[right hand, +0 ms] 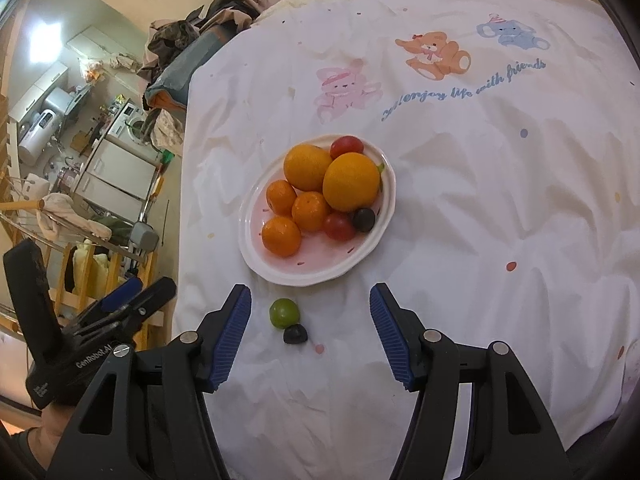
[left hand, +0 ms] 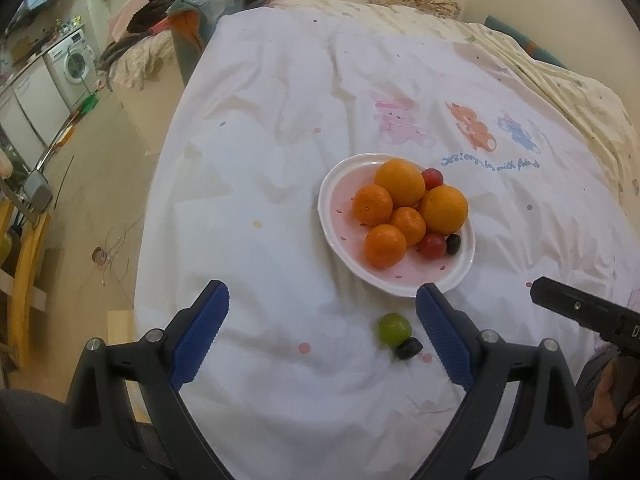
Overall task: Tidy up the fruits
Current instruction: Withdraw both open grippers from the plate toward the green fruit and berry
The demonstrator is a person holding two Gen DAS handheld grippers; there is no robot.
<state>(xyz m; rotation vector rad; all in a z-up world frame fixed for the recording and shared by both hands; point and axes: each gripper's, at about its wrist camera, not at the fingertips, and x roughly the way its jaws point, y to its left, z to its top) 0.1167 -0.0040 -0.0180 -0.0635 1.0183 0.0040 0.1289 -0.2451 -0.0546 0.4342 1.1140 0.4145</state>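
Note:
A white plate point(left hand: 336, 184) point(right hand: 256, 252) on the bed holds several oranges point(left hand: 400, 182) point(right hand: 351, 181), two red cherry tomatoes point(left hand: 433, 246) point(right hand: 339, 226) and a dark grape point(left hand: 453, 244) point(right hand: 364, 219). A green fruit point(left hand: 394, 329) point(right hand: 284, 313) and a dark grape point(left hand: 409, 349) point(right hand: 295, 335) lie loose on the sheet just in front of the plate. My left gripper point(left hand: 322, 314) is open and empty, with the loose fruits near its right finger. My right gripper point(right hand: 310, 312) is open and empty, with the loose fruits between its fingers, nearer the left one.
The white sheet point(left hand: 280, 120) with cartoon animal prints covers the bed. The bed's left edge drops to the floor point(left hand: 100, 200). Clothes are piled on a chair point(left hand: 192, 12) at the back left. The left gripper's body shows in the right wrist view point(right hand: 80, 332).

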